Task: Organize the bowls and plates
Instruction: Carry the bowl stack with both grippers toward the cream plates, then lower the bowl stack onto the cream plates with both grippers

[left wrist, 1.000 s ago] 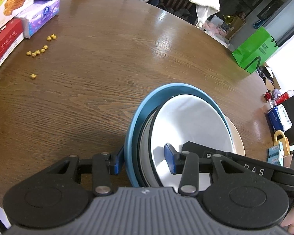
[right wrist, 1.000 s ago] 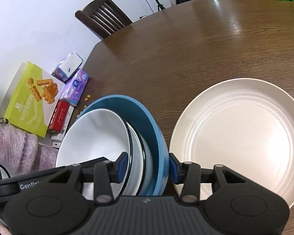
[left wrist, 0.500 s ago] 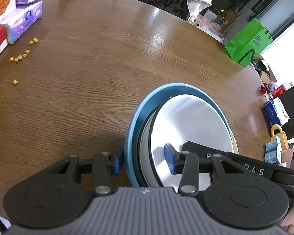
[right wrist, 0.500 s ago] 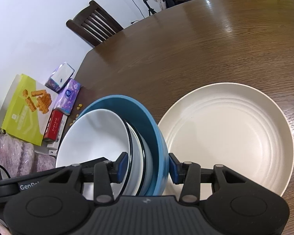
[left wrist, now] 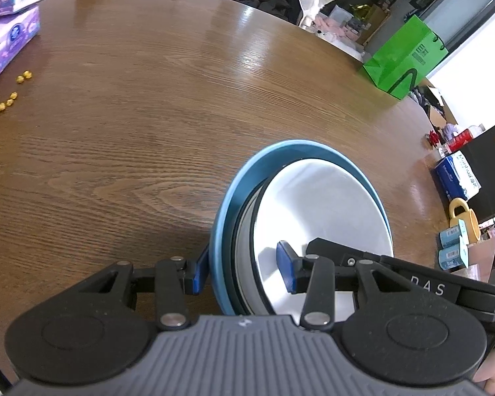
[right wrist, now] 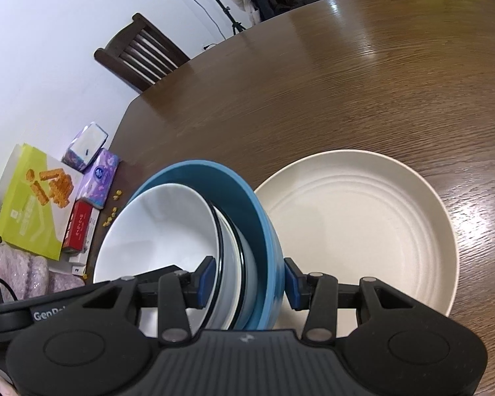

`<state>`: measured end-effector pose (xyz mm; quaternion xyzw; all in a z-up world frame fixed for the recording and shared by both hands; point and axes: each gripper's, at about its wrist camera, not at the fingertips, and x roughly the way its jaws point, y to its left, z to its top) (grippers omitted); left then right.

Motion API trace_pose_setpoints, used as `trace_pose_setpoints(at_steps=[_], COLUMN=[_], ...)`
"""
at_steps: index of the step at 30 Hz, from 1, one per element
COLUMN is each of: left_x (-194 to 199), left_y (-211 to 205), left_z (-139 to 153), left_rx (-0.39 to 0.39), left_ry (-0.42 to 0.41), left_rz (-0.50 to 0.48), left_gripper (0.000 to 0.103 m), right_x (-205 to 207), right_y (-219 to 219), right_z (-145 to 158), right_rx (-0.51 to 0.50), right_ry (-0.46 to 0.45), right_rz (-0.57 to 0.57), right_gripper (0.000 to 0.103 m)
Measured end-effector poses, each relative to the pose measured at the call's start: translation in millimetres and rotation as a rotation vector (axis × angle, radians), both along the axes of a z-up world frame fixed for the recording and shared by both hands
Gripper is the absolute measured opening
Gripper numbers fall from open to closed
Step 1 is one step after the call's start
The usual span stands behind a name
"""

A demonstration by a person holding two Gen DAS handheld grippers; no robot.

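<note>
right wrist view: both grippers, left gripper [left wrist: 244, 272] and right gripper [right wrist: 247, 279], clamp the stack of bowls [right wrist: 194, 241] (blue outermost), probably hovering just beside the beige plate [right wrist: 363, 227].

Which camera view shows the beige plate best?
The right wrist view: the beige plate lies there almost whole on the table, beside the blue bowl gripped by the right claw. The left wrist view shows none of it; the bowls hide that side.

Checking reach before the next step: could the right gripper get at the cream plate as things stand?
Probably not yet: the right gripper is shut on the bowl stack. The cream plate lies bare just beside it.
</note>
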<state>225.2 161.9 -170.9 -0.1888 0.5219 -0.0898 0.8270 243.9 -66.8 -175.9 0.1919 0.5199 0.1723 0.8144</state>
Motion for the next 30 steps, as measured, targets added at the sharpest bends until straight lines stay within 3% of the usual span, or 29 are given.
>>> trace_pose_setpoints(at_steps=[30], left_x=[26.1], left_y=[-56.8], left_z=[-14.5], left_rx=[-0.038], left_ry=[0.035], left_rz=[-0.098], left_gripper=[0.042], right_x=[4.2], right_y=[-54.2], right_z=[-9.3], right_rx=[-0.038], right_ry=[0.025], right_rz=[-0.108], right_gripper=[0.043])
